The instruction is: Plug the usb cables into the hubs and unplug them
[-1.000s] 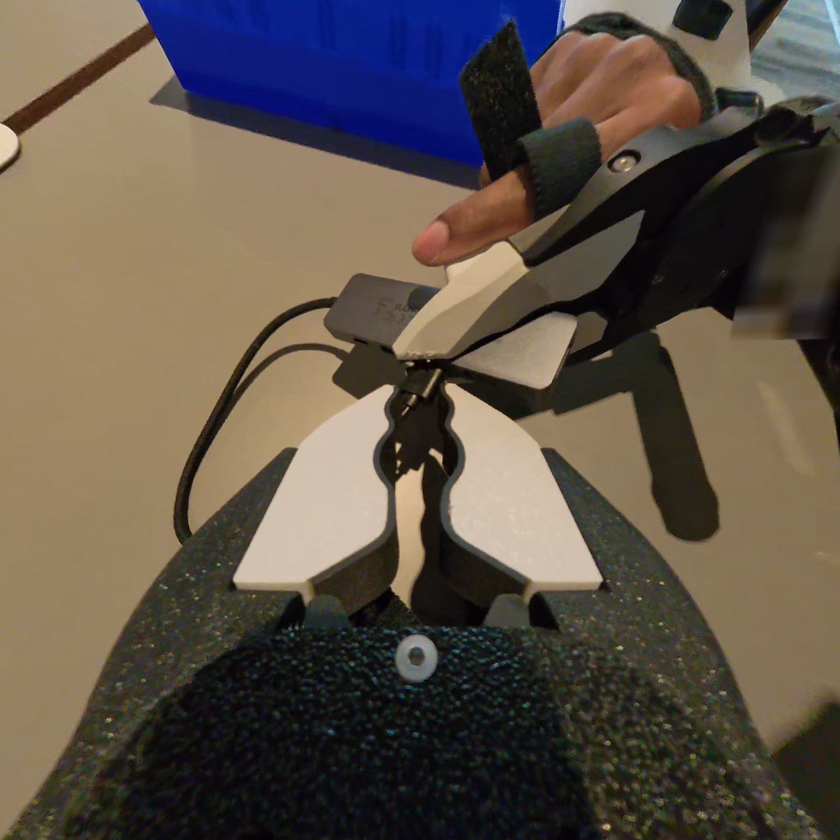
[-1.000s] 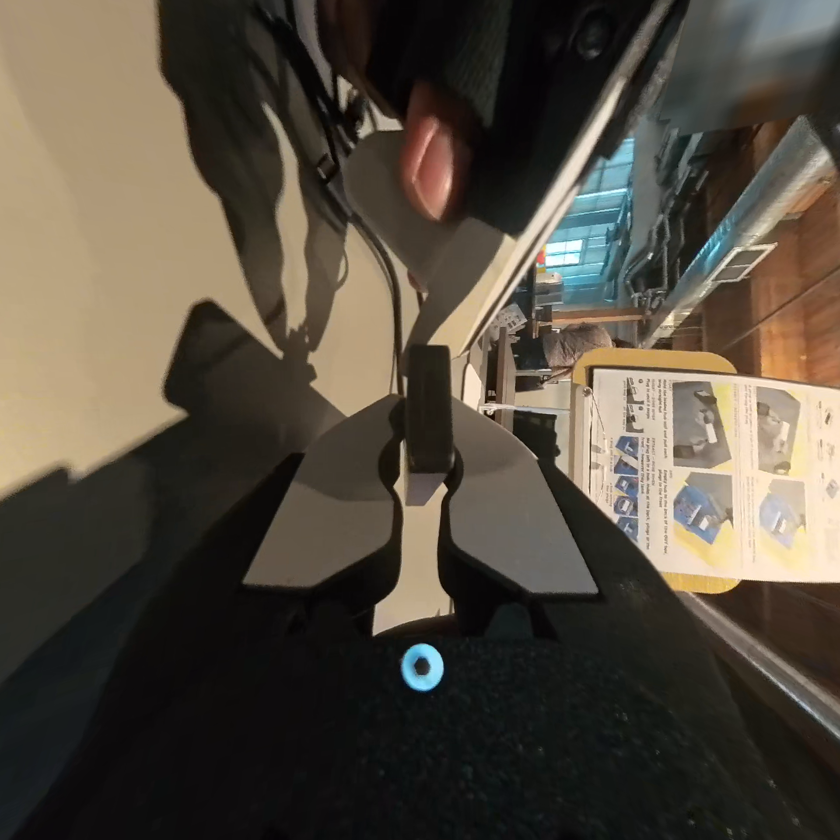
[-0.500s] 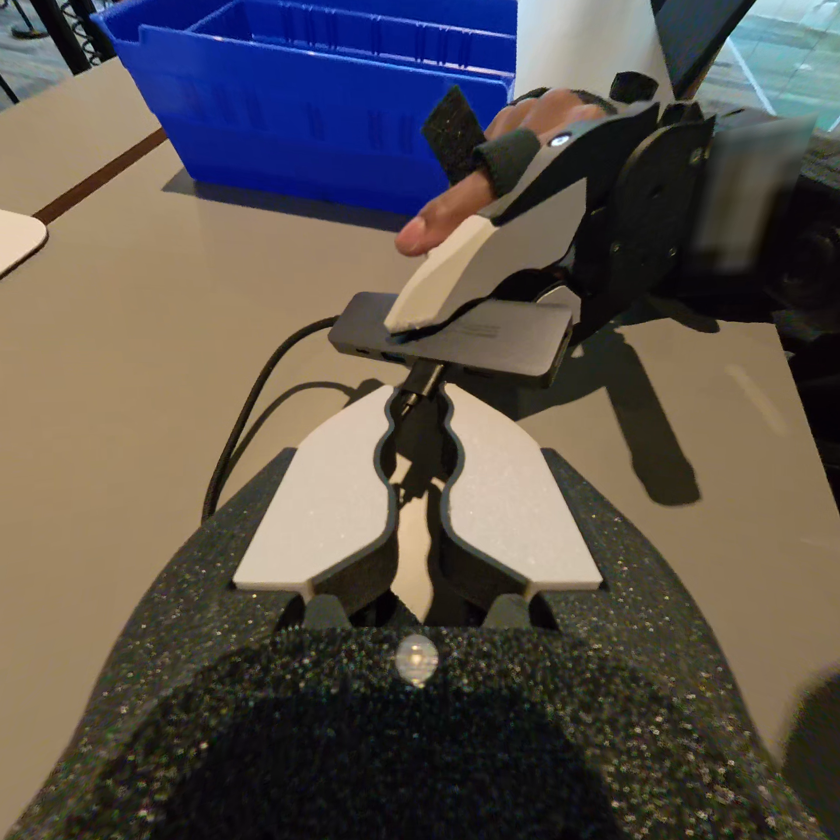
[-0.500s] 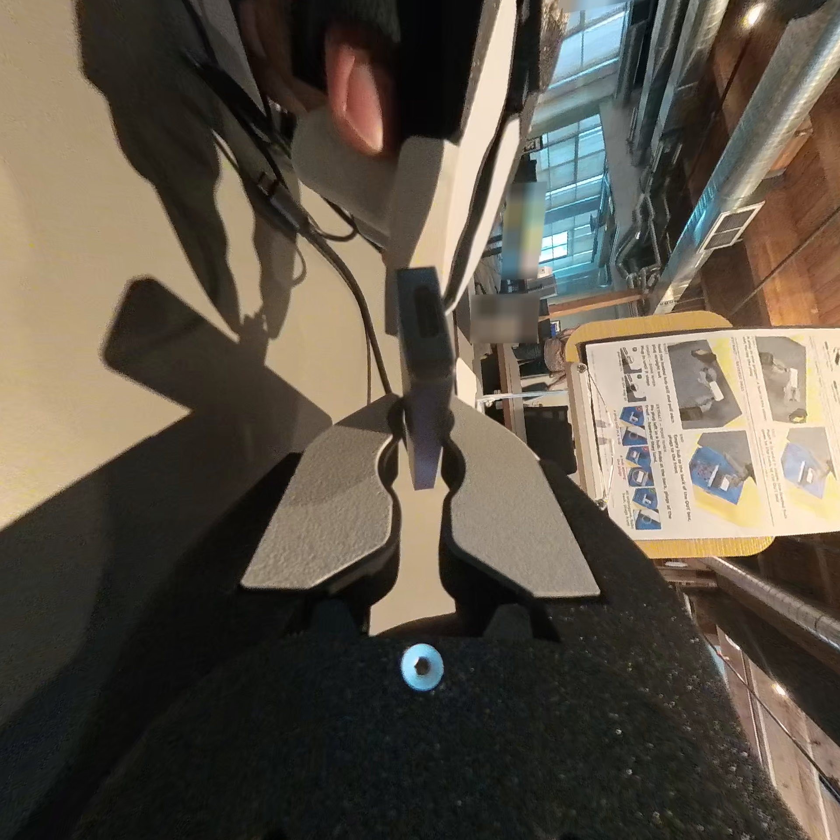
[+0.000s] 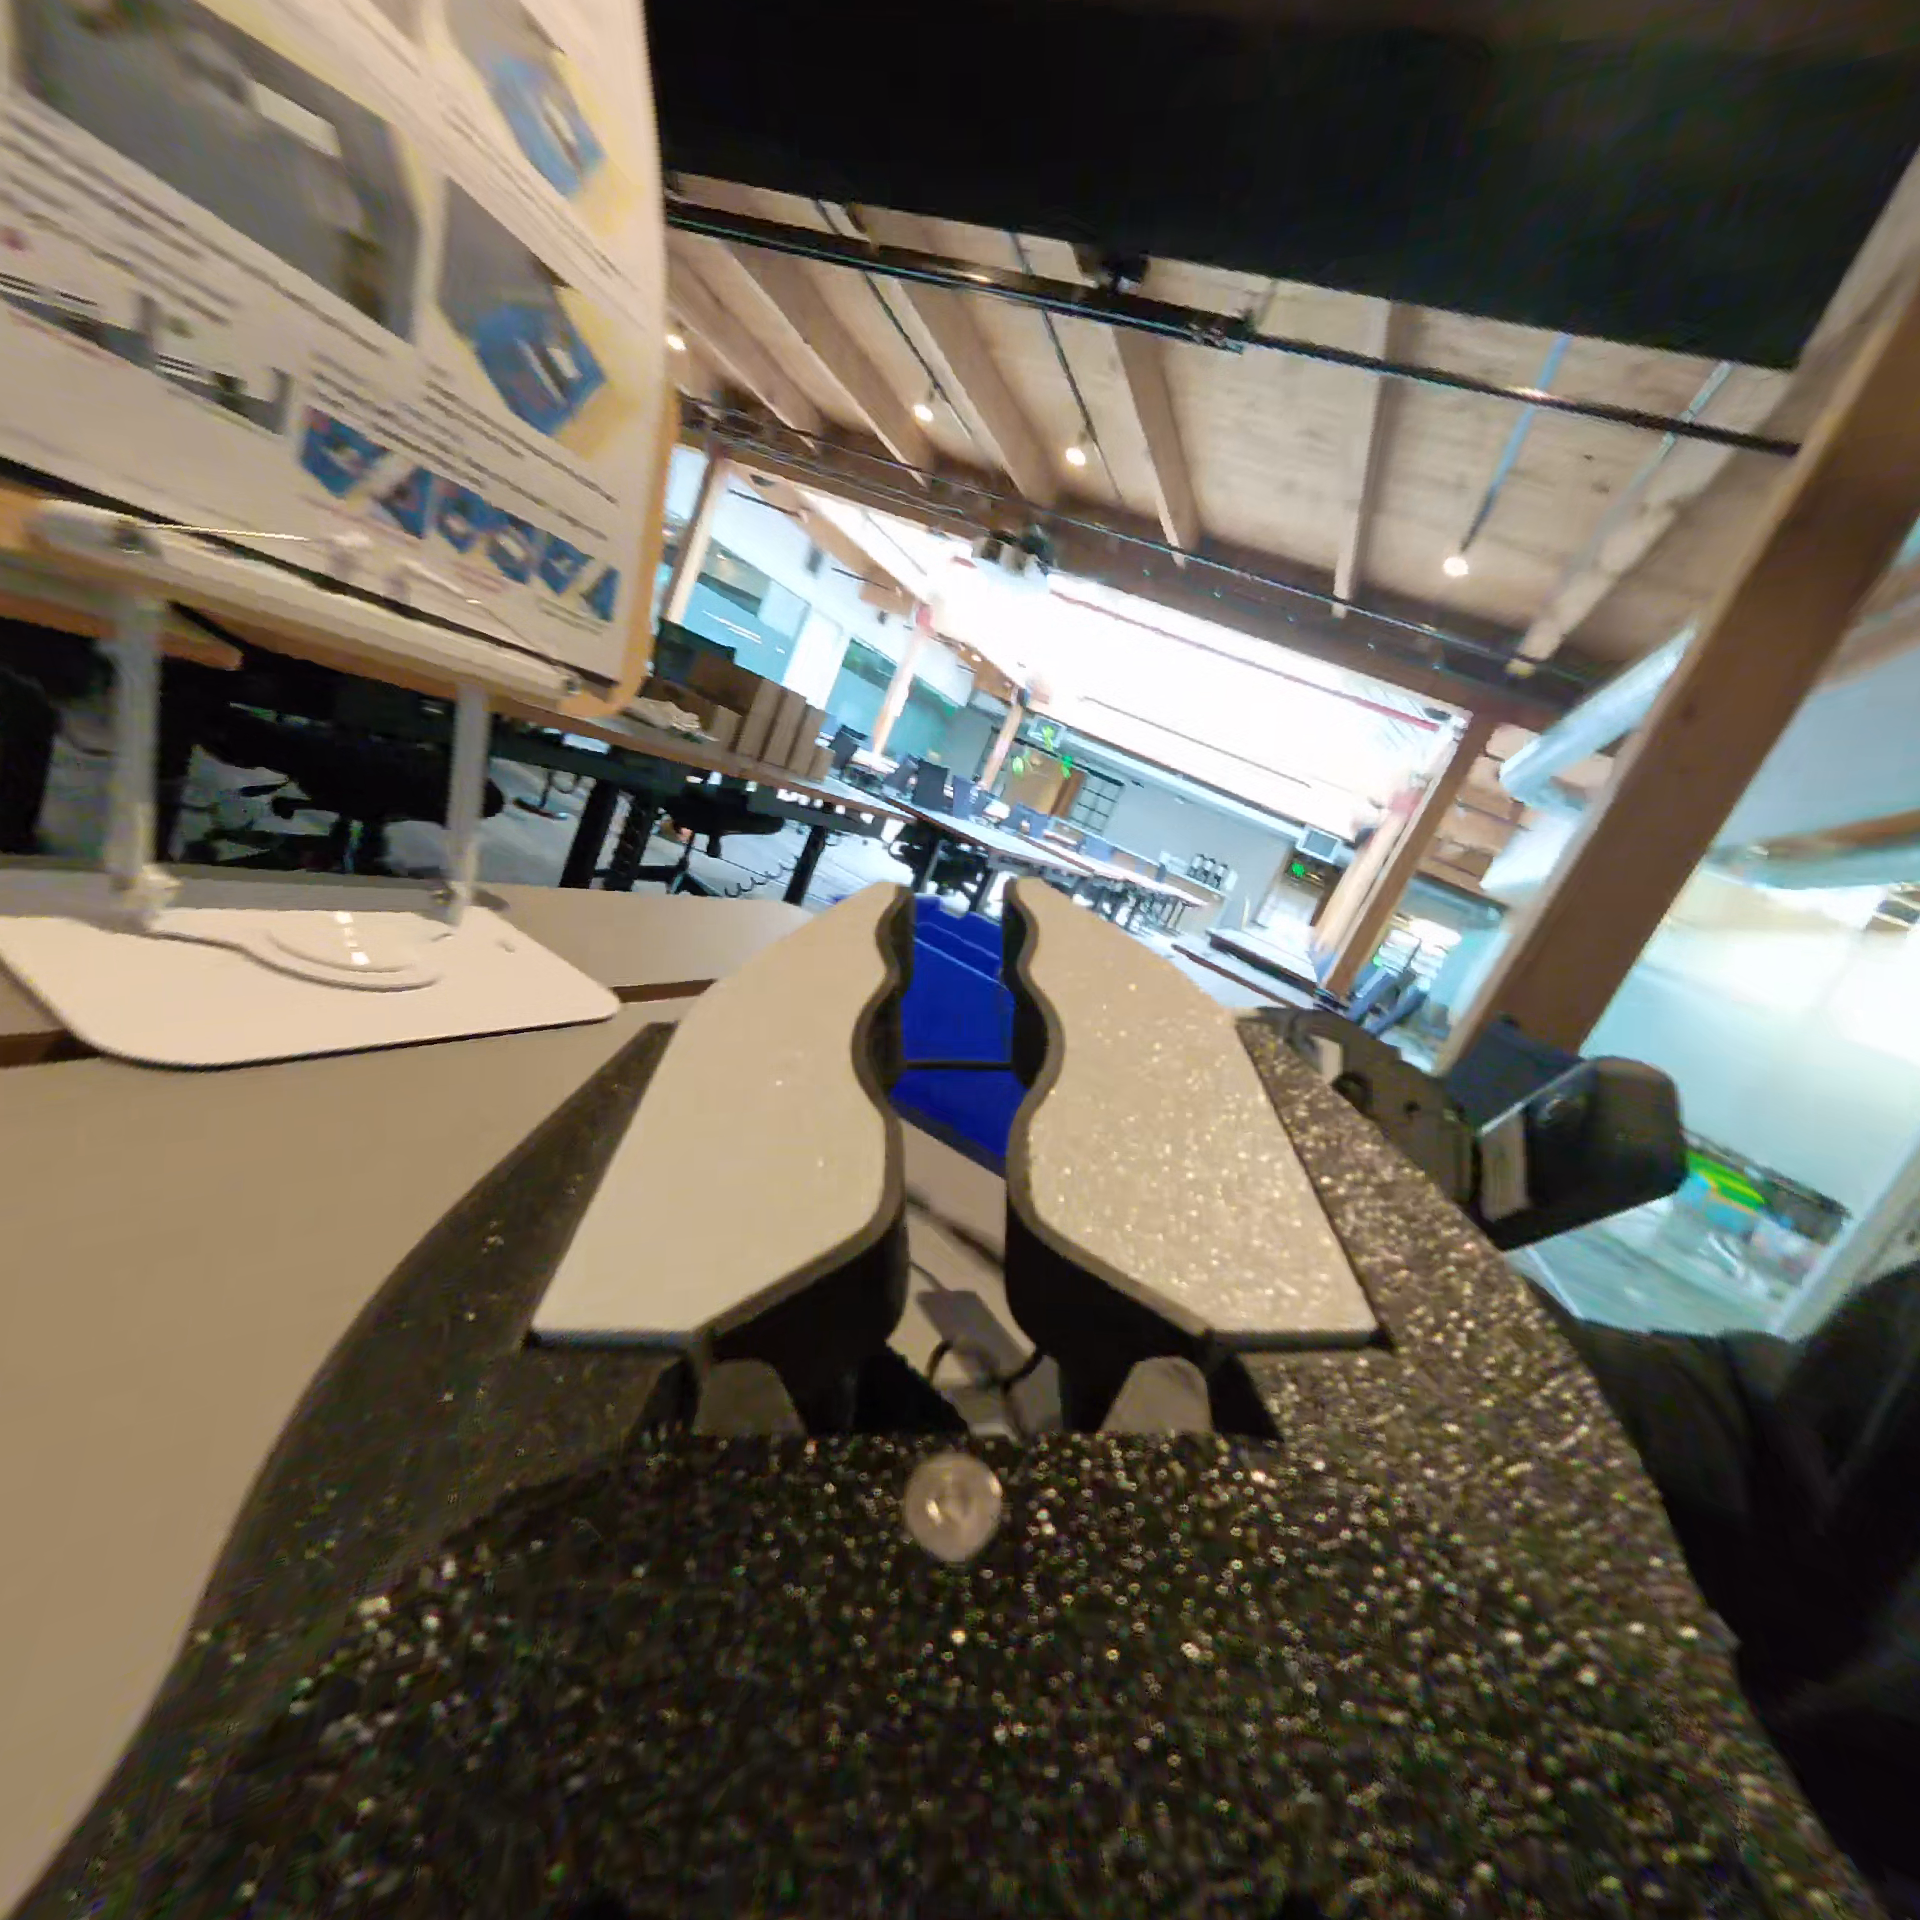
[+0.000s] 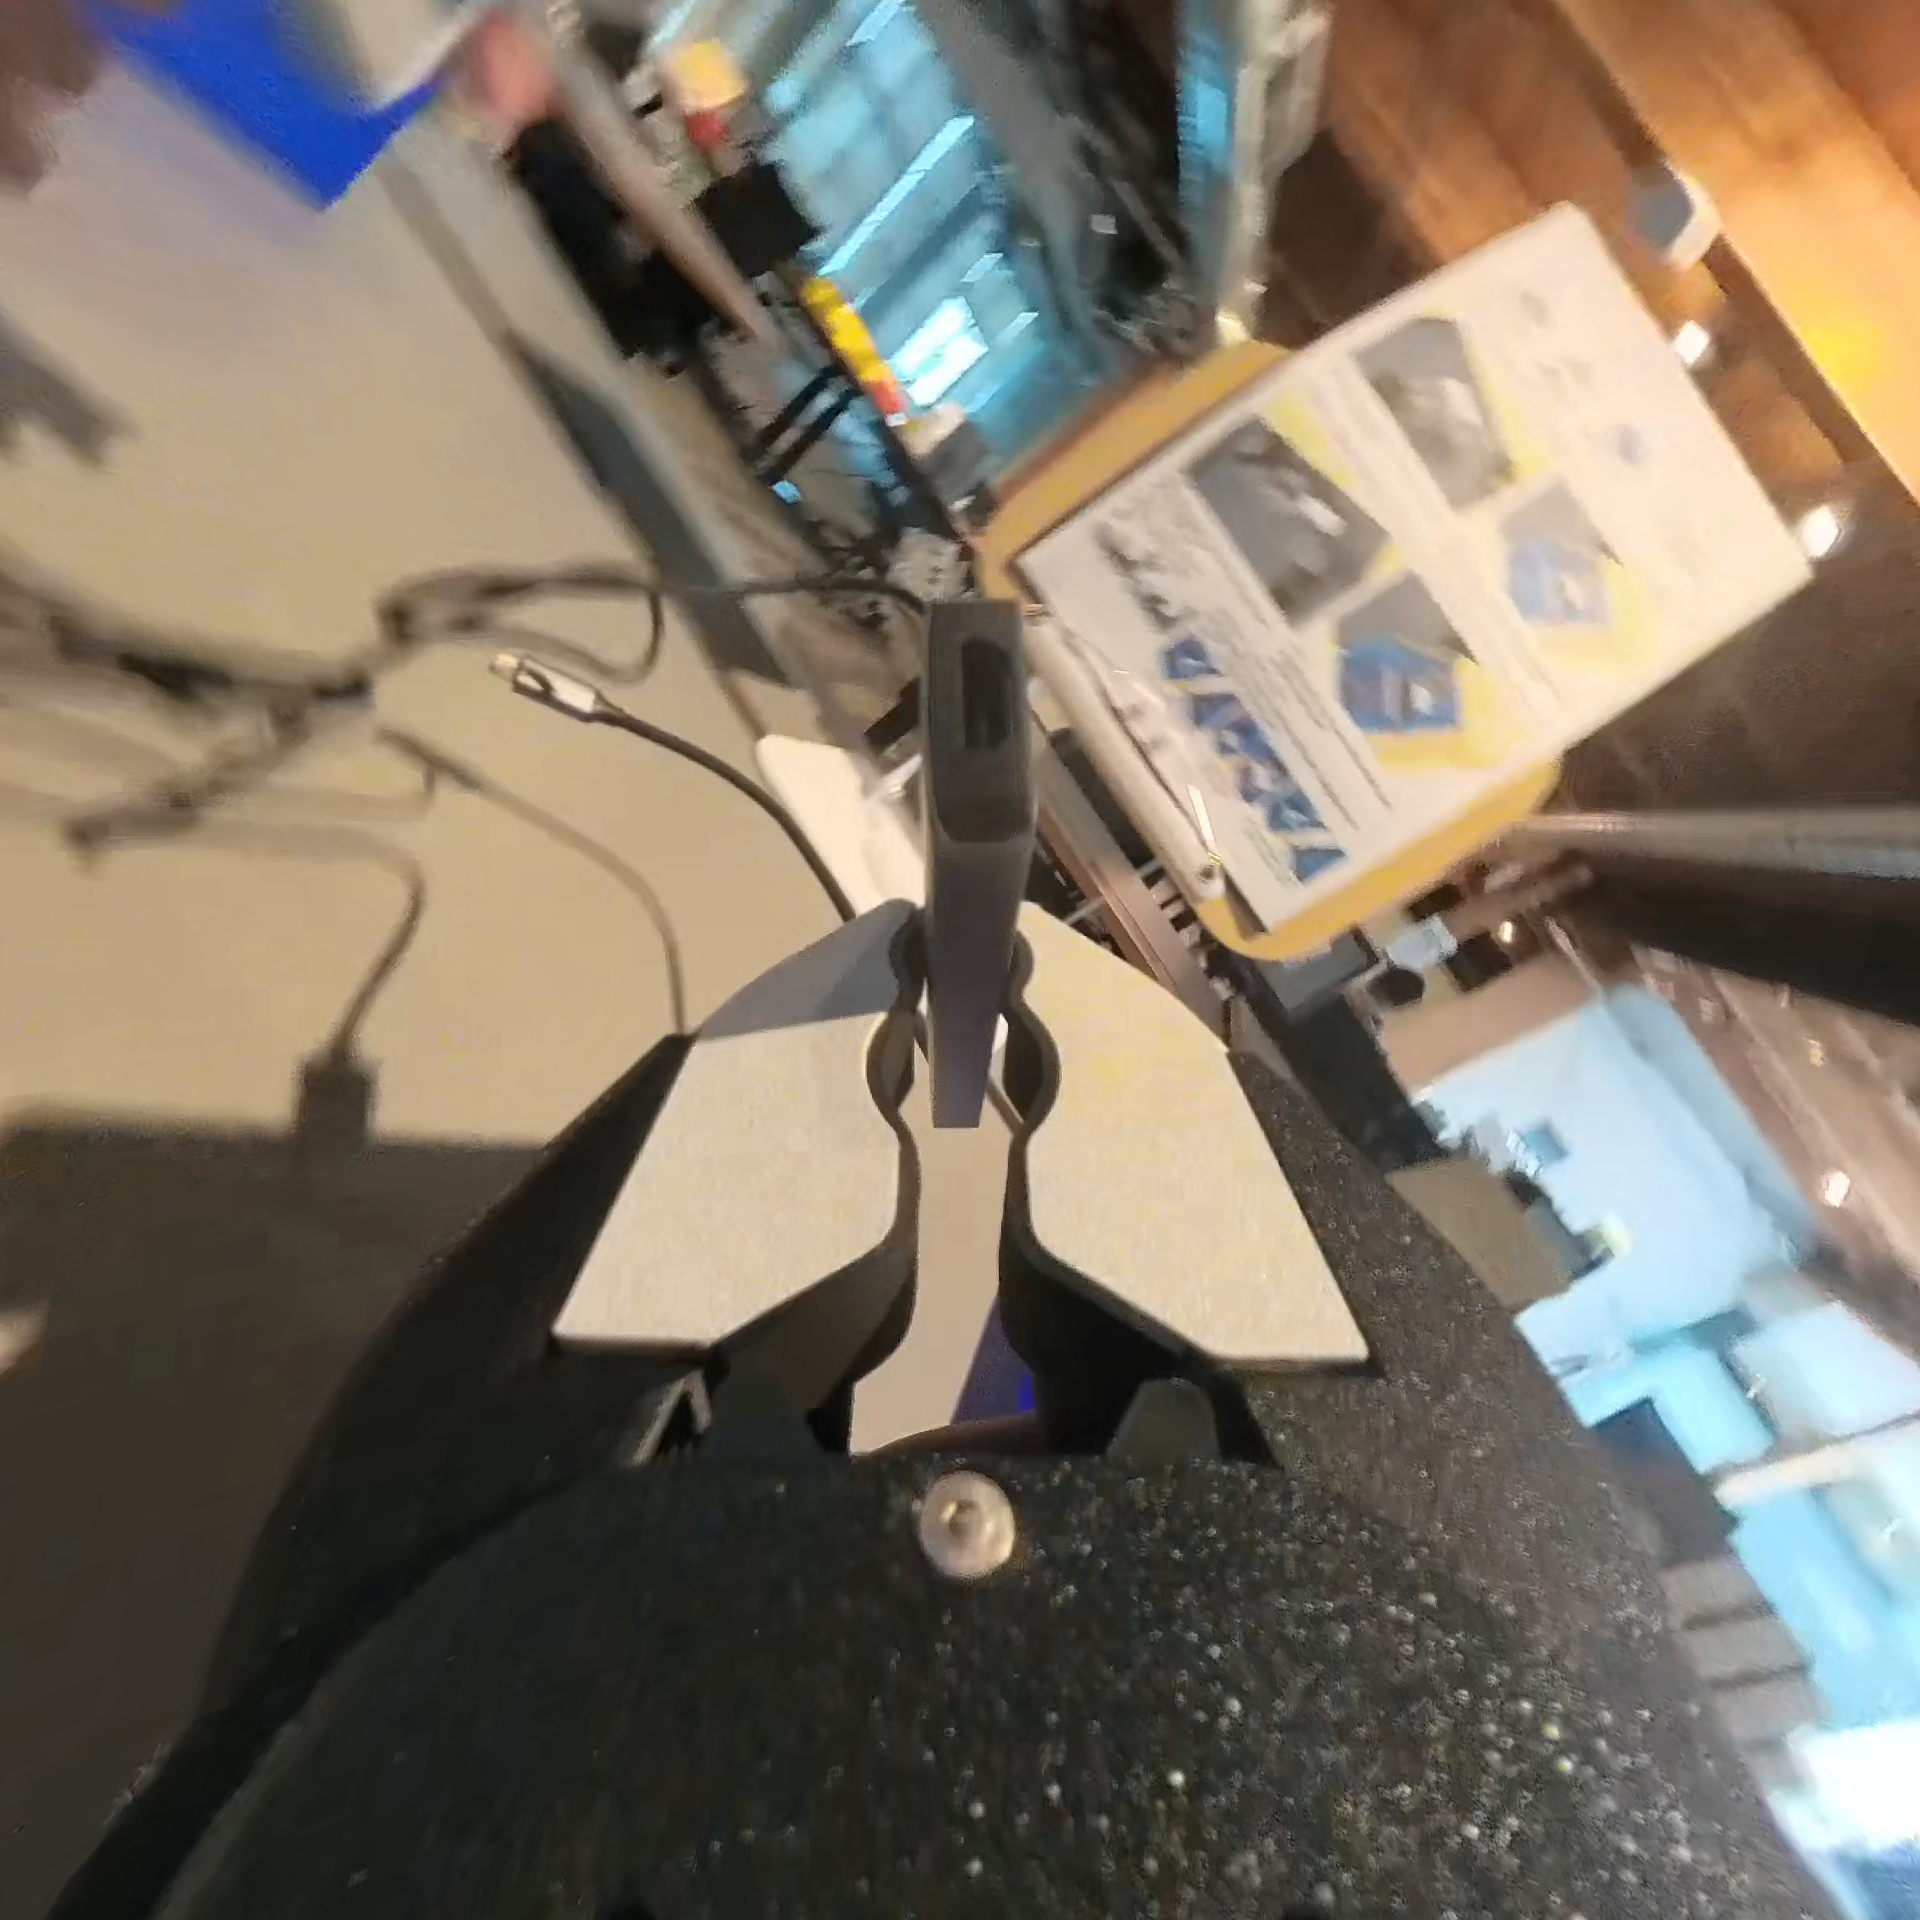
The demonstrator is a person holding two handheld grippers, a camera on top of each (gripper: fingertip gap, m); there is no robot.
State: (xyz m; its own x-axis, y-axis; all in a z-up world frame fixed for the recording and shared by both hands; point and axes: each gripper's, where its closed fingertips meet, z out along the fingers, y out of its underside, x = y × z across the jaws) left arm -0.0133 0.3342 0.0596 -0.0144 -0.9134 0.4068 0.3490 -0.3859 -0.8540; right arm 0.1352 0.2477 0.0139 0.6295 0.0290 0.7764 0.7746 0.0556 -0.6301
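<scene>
My right gripper (image 6: 961,935) is shut on a dark grey USB hub (image 6: 974,748), held on edge, its end port facing away from me. Nothing is plugged into that port. A black cable with a silver plug (image 6: 540,686) lies loose on the beige table (image 6: 208,416) to the left of the hub. My left gripper (image 5: 956,914) is tilted up over the table. Its jaws stand a little apart with nothing between them. A bit of black cable (image 5: 997,1371) shows below the fingers.
A blue bin (image 5: 951,1029) stands beyond the left fingertips. An instruction board on a white stand (image 5: 312,977) is at the table's left and also shows in the right wrist view (image 6: 1403,582). Several blurred cables (image 6: 208,727) lie on the table. Part of the other gripper's body (image 5: 1558,1143) is at the right. Left tips to right tips: about 20 centimeters.
The left gripper let go of the cable plug, drew back and tilted up. The plug is out of the hub and lies on the table. The right gripper swung round, still holding the hub.
</scene>
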